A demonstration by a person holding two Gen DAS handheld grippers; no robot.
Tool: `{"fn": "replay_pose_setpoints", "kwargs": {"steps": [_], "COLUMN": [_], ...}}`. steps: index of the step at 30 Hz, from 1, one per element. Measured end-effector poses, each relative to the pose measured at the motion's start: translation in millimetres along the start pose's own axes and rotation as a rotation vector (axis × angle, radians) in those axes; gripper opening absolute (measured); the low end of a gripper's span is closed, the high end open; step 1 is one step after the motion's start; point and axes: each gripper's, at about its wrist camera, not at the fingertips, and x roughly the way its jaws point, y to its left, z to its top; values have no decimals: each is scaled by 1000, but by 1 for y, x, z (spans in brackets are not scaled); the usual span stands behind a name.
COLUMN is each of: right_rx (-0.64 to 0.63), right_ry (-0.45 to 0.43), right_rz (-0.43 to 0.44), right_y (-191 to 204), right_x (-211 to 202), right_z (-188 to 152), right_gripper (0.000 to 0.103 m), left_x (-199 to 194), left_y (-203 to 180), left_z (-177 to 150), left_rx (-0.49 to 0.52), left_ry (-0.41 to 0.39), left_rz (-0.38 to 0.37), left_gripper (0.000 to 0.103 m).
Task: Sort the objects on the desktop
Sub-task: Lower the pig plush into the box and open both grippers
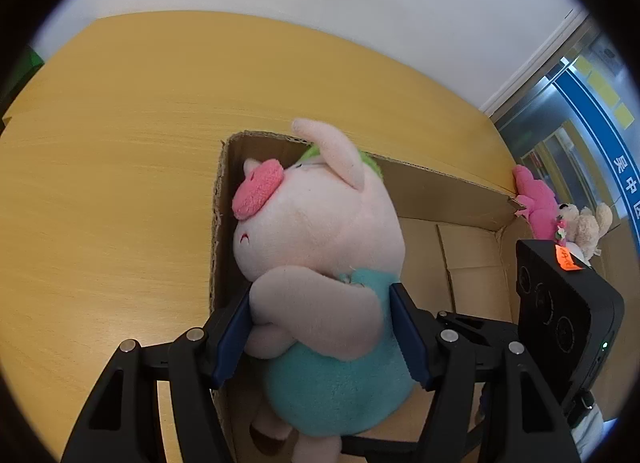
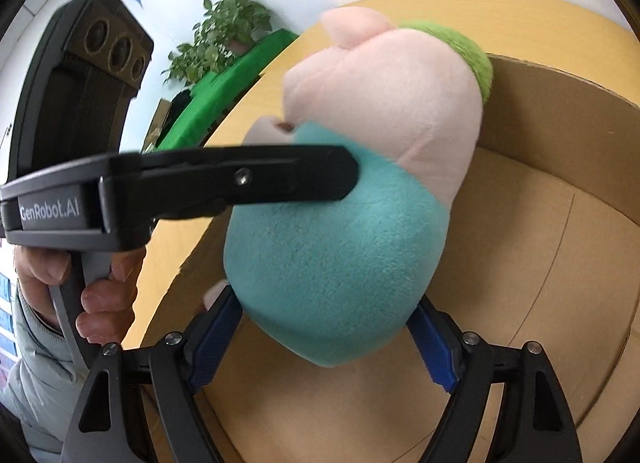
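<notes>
Plush pig carried over the cardboard box by both grippers.
Left gripper (image 1: 320, 327) and right gripper (image 2: 324, 339) each clamp the plush pig (image 1: 320, 247) above the cardboard box (image 1: 472, 263); lower it, then release both together. Other plush toys (image 1: 560, 215) lie beyond.

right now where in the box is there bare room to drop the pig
Bare cardboard box floor lies right of the pig plush, between it and the far-corner toys: pink plush, small bear. The left wall is crowded; both claws, left claw and right claw, clamp the pig.
</notes>
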Motion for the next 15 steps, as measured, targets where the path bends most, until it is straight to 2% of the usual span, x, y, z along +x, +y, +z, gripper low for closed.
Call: {"fn": "replay_pose_setpoints", "kwargs": {"steps": [2, 4, 6, 8, 9, 13, 15], "right_rx": [6, 19, 16, 17, 10, -30, -44], "right_ry": [27, 42, 38, 54, 56, 8, -45], "right_rz": [0, -59, -180, -257, -279, -380, -442], "right_y": [8, 13, 33, 42, 61, 87, 127], "right_x": [1, 6, 11, 8, 1, -21, -18], "right_z": [7, 12, 23, 22, 21, 16, 47], "right_gripper": [81, 88, 102, 103, 103, 103, 103], "left_x": [3, -3, -16, -46, -57, -114, -133], "left_y": [3, 1, -7, -13, -17, -38, -50], "left_z": [2, 0, -1, -5, -6, -31, -49], "left_rx": [-5, 2, 9, 28, 39, 118, 152], "left_ry": [9, -8, -70, -182, -218, -373, -426], "left_rz": [16, 63, 101, 139, 151, 187, 208], "left_gripper": [66, 66, 65, 65, 66, 70, 77]}}
